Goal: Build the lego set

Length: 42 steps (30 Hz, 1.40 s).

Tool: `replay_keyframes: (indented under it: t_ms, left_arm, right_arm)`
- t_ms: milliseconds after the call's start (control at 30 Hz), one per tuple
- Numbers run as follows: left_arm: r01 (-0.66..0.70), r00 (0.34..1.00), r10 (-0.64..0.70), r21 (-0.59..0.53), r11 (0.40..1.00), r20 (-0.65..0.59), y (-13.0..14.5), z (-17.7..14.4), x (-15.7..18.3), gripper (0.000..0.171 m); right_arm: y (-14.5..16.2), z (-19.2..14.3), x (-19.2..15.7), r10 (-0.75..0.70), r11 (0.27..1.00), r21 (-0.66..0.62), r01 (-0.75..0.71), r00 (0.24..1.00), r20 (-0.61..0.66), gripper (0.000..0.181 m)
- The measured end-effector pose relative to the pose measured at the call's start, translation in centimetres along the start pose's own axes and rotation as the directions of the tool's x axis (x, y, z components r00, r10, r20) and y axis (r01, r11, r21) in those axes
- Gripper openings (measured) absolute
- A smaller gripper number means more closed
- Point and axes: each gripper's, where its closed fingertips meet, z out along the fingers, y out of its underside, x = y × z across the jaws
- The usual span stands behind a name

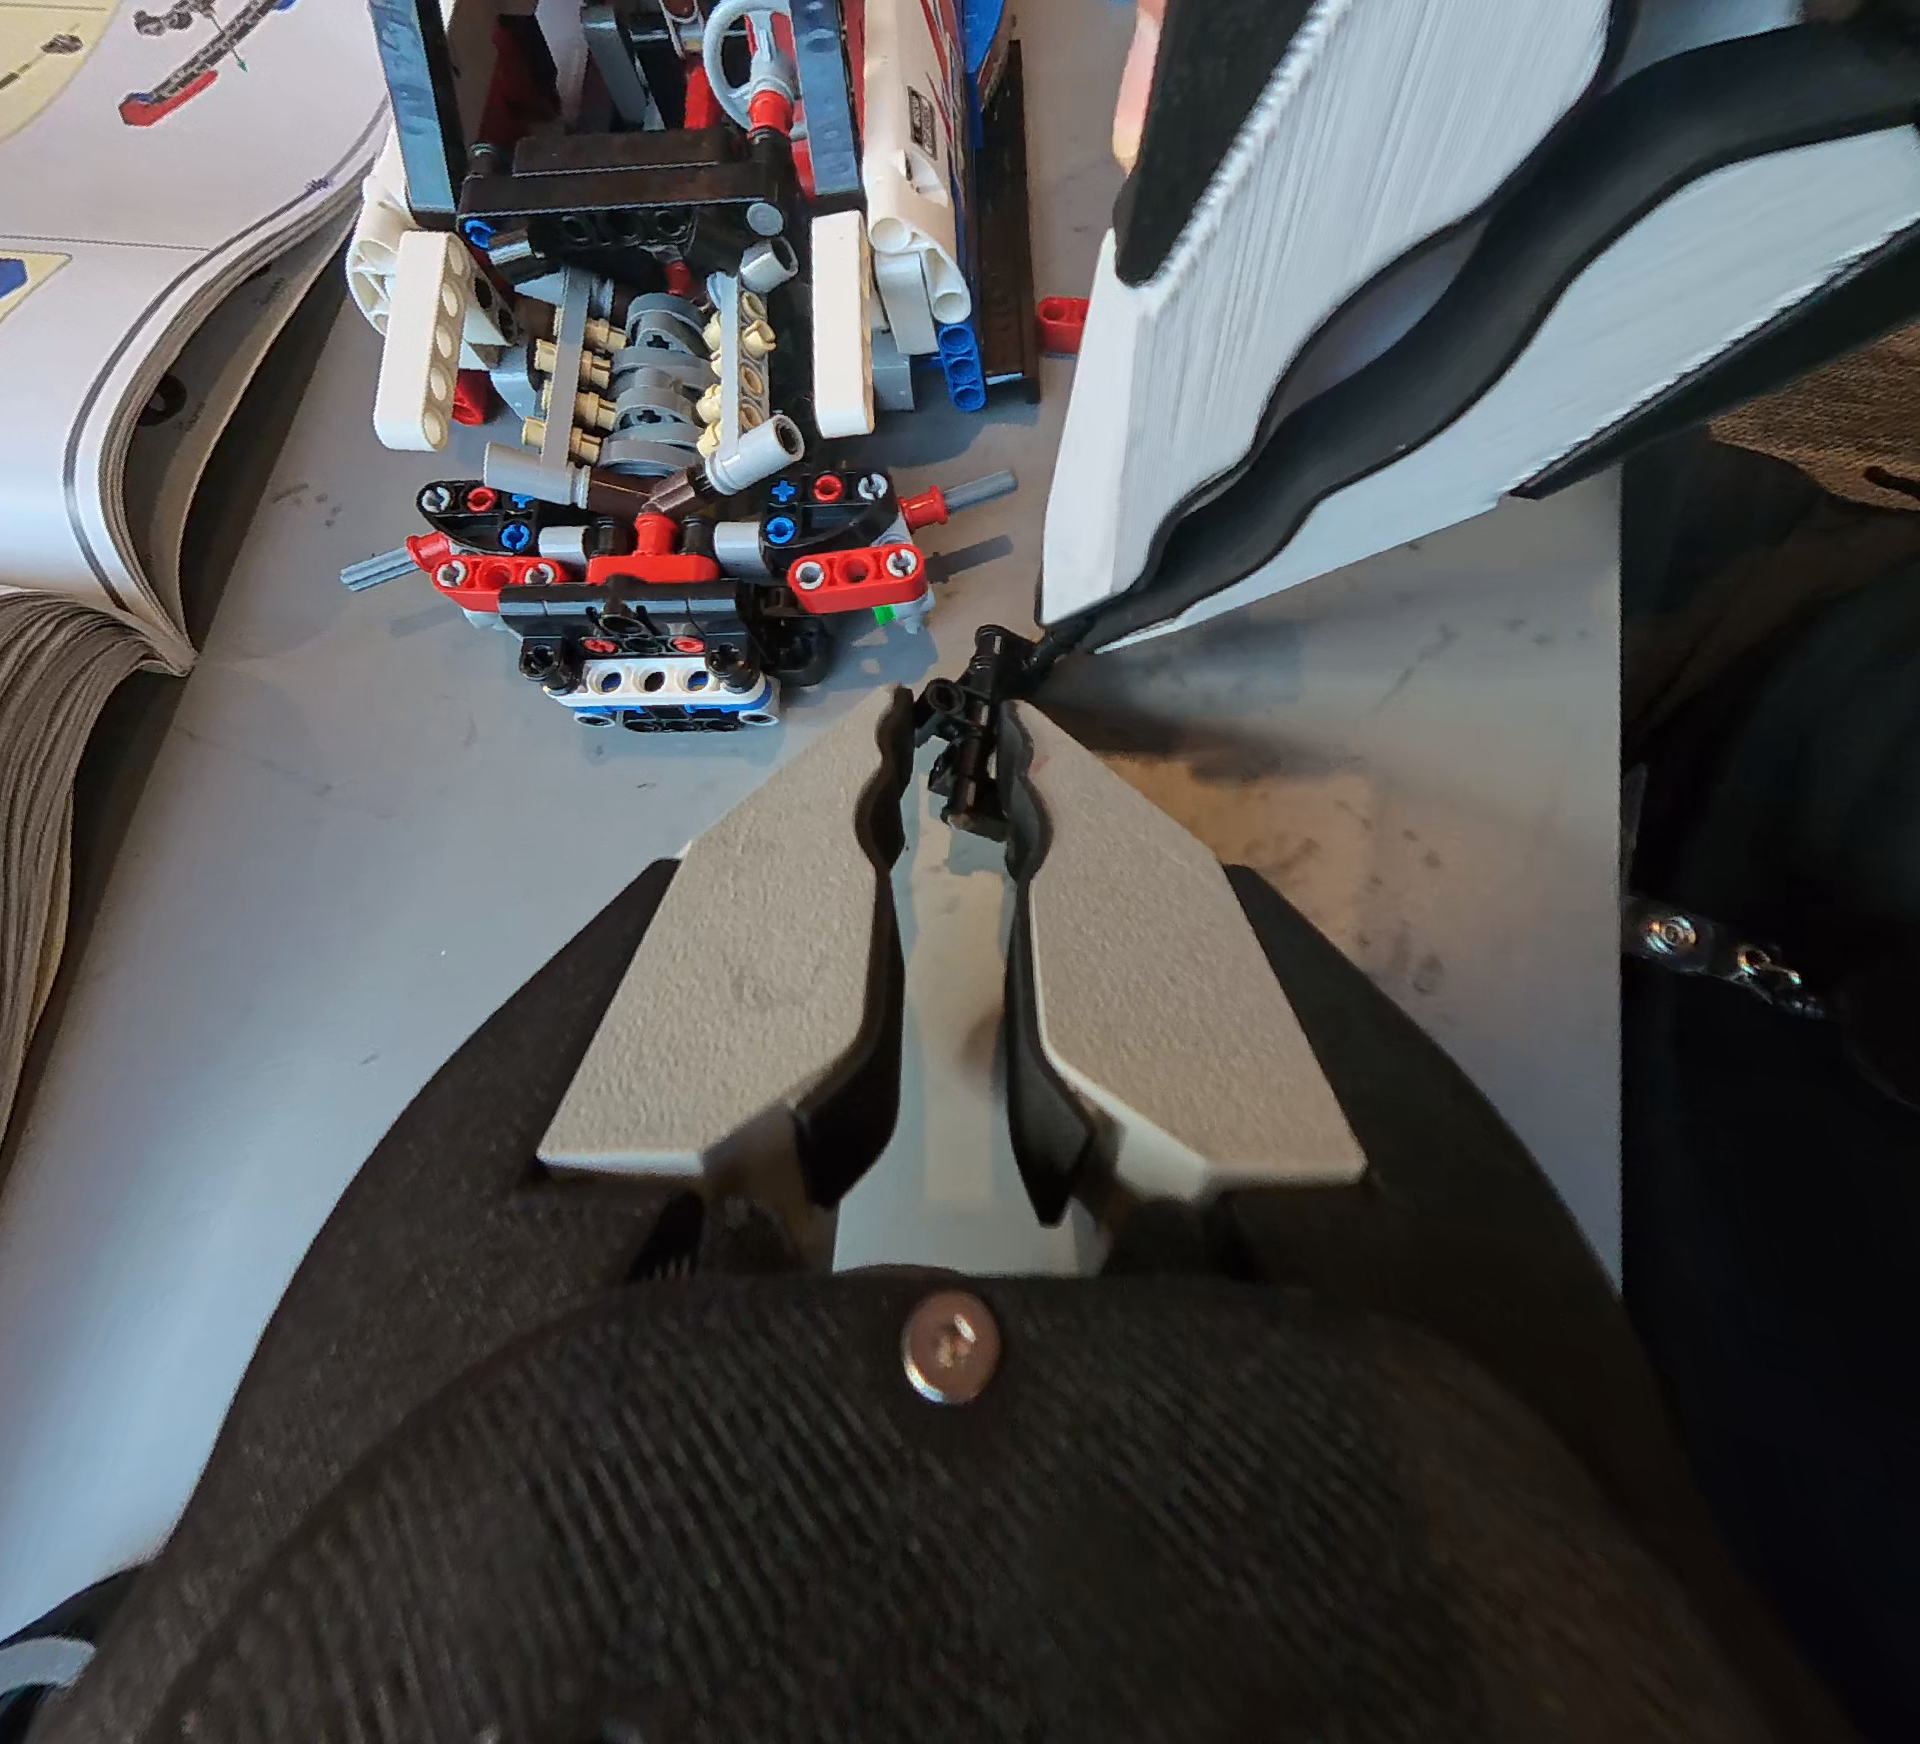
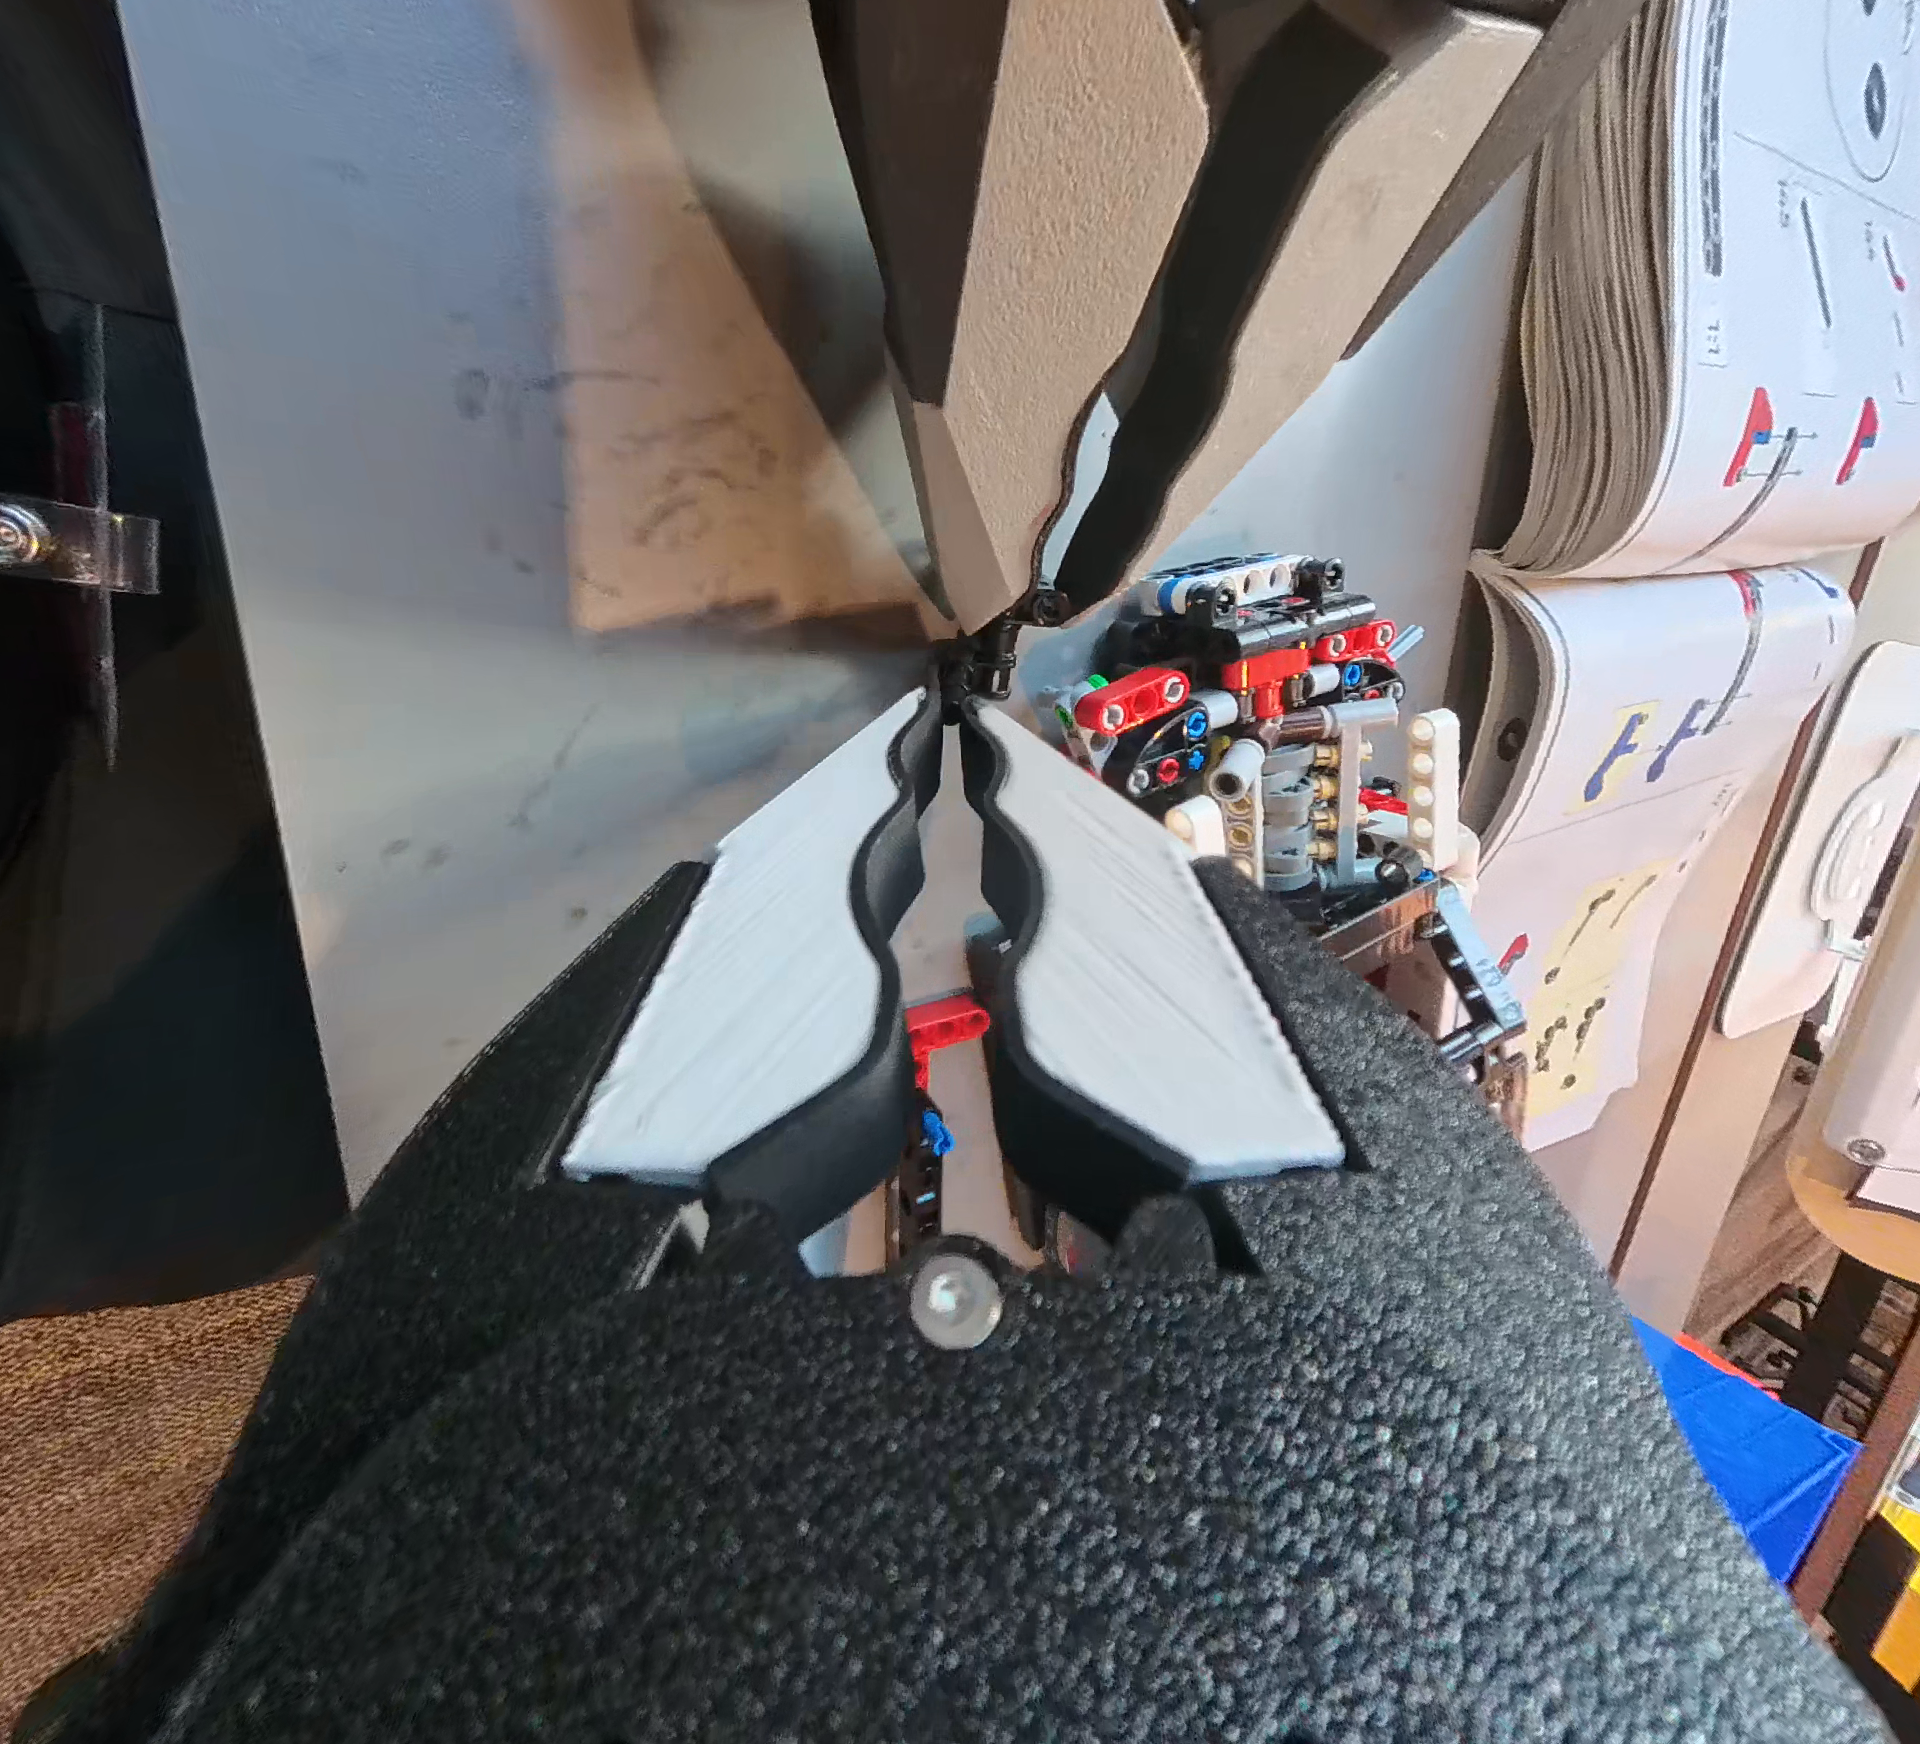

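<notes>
Grey tabletop (image 1: 312,967) carries the half-built car model (image 1: 644,323) in the upper middle of the left wrist view: rigid plastic, light, best held by its black frame. Below it, the left gripper (image 1: 961,759) is clamped on a tiny black connector assembly (image 1: 966,738); the right gripper (image 2: 948,707) pinches its far end. It looks stiff, slippery and easily twisted apart.

A grey table (image 1: 312,967) carries scuff marks and dark smudges near its right edge. Brown carpet (image 2: 135,1445) lies below the table edge. A blue bin (image 2: 1745,1476) sits at floor level beside a light wooden panel (image 2: 1808,863).
</notes>
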Motion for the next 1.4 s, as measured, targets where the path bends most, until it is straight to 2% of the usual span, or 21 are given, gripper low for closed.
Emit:
replay_keyframes:
  t_ms: [1200,1400]
  left_arm:
    - [0.007,0.999,-0.007,-0.002,1.0,0.033,0.19,-0.2,-0.6,0.013]
    - [0.008,0.999,-0.008,-0.004,1.0,0.035,0.2,-0.19,-0.65,0.013]
  right_arm:
    - [-0.28,0.49,0.33,-0.012,1.0,0.008,0.012,1.0,-0.019,0.003]
    - [-0.61,0.62,0.41,-0.144,0.989,-0.041,0.142,0.988,-0.06,0.002]
